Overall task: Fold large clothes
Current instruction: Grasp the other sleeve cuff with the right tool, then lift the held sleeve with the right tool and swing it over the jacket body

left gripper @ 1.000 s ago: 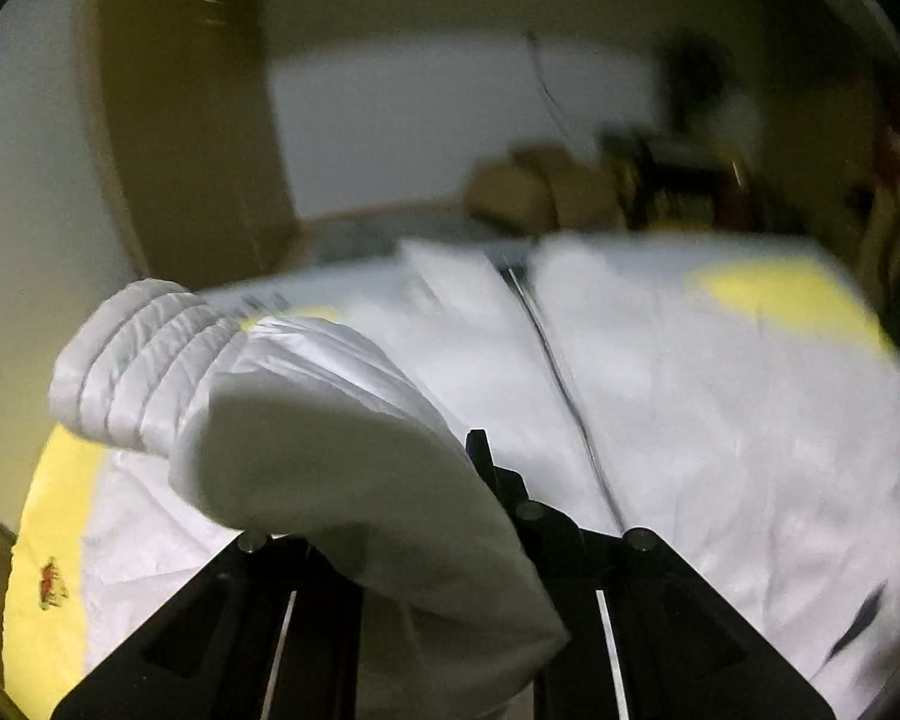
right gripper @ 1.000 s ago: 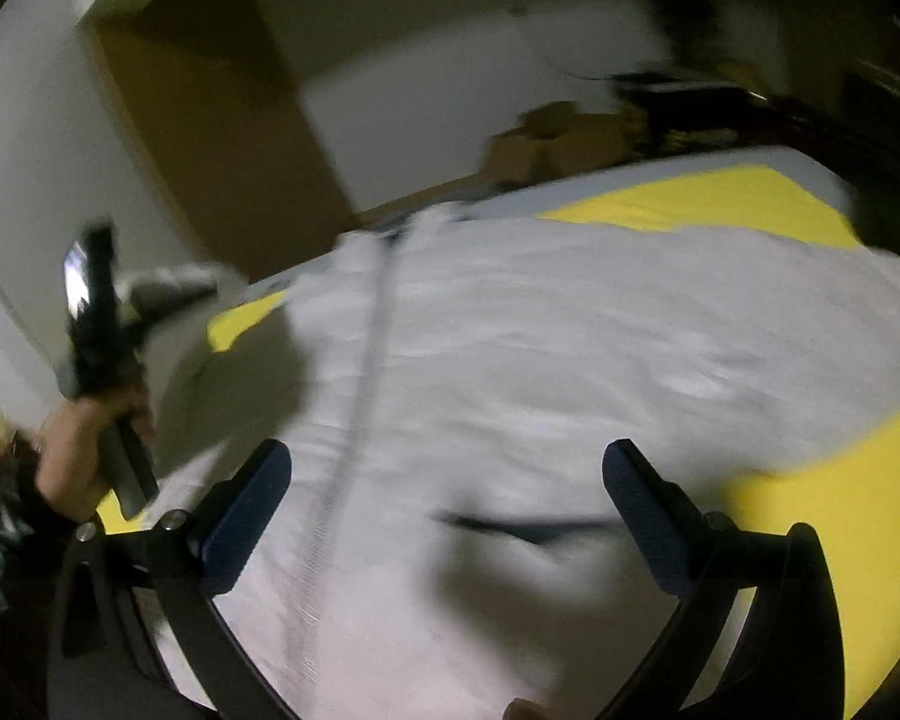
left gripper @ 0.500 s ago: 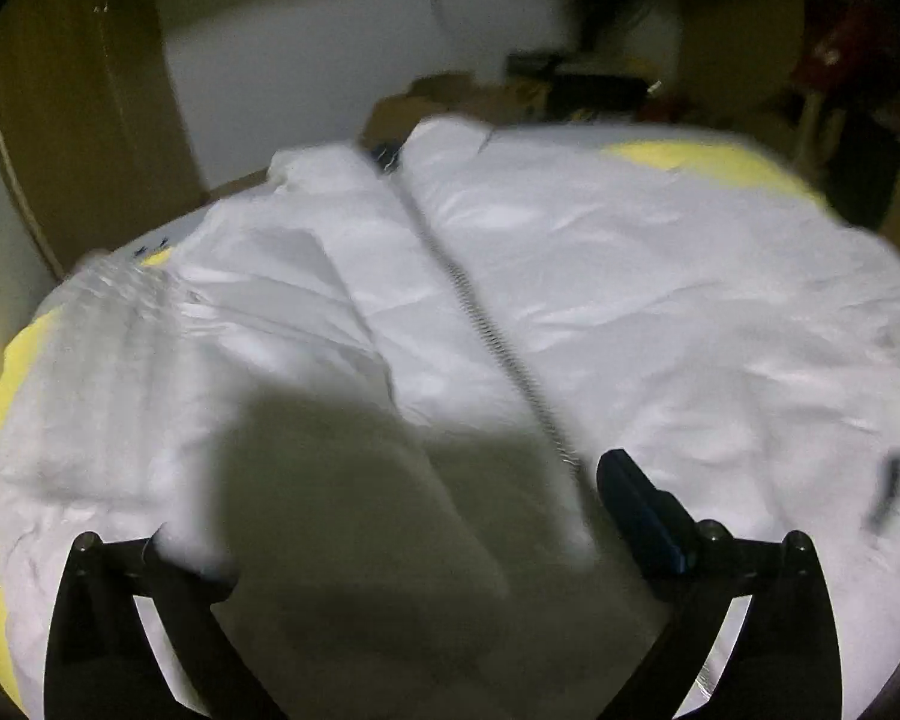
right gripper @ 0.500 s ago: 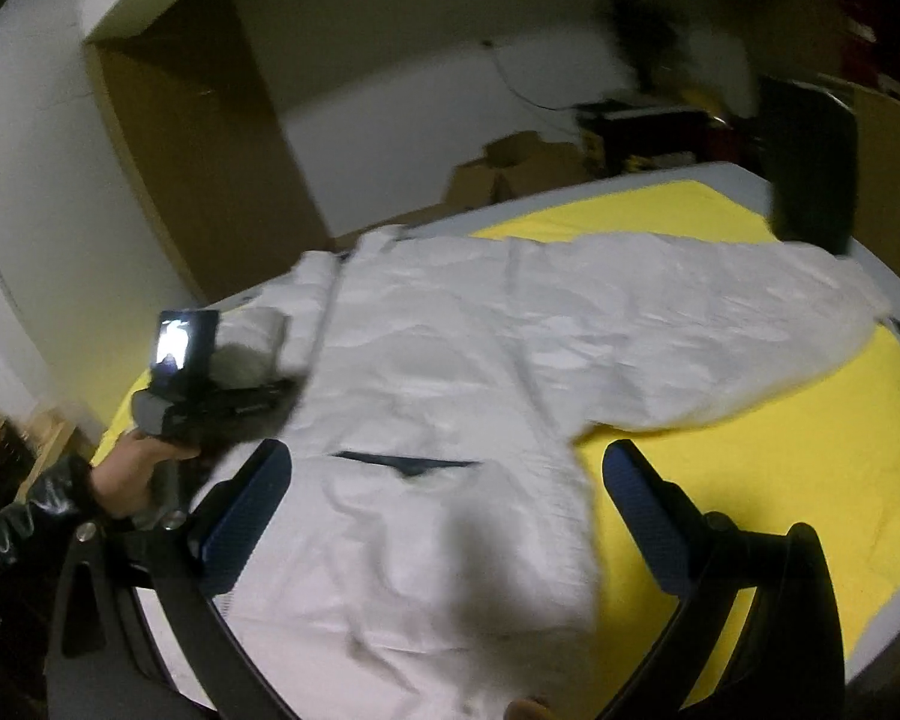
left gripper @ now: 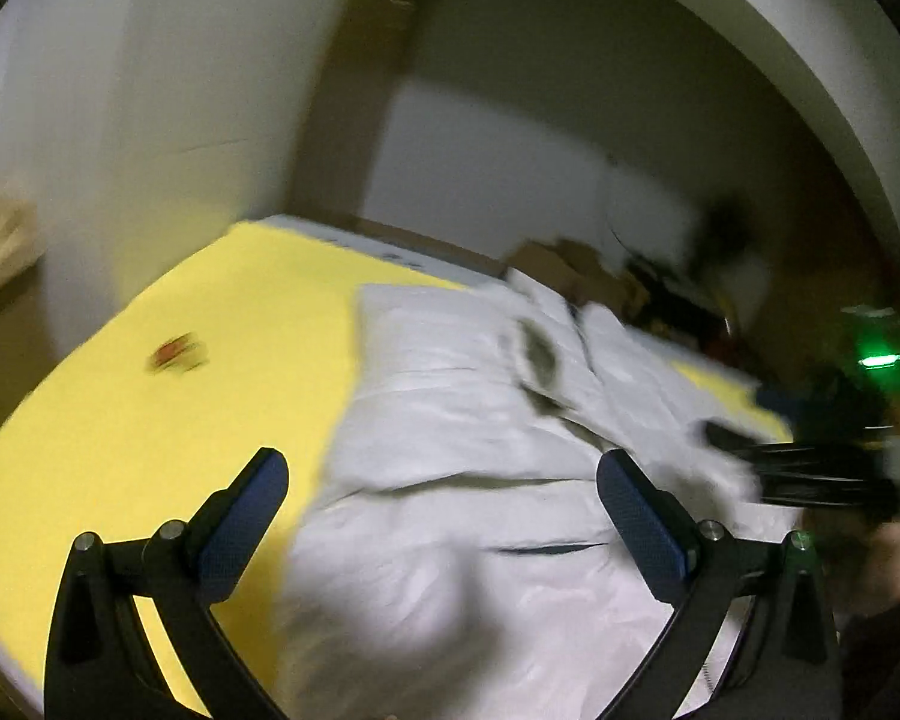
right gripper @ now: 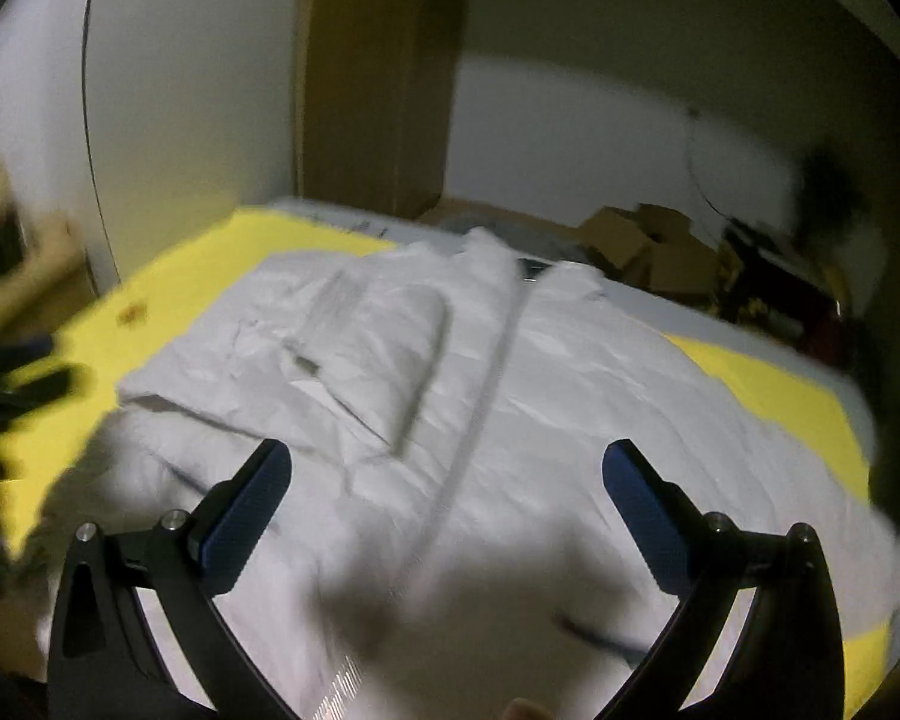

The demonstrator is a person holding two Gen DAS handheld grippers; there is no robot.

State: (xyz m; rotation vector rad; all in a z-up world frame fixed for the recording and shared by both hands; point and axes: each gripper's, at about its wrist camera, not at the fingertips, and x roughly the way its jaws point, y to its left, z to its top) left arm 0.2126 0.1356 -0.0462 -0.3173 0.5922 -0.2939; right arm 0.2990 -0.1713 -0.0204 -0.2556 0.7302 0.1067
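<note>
We have just let go of the white padded zip-front jacket's sleeve; left gripper and right gripper both gape empty; one sleeve folded, the other awaits.

Left tongs sprung apart and empty, sleeve released, now folded flat across white jacket

A dim home bedroom: a bed with a bright yellow sheet fills the lower frame, brown cardboard boxes are piled at centre right, and a tall brown wooden door stands at upper centre.
</note>
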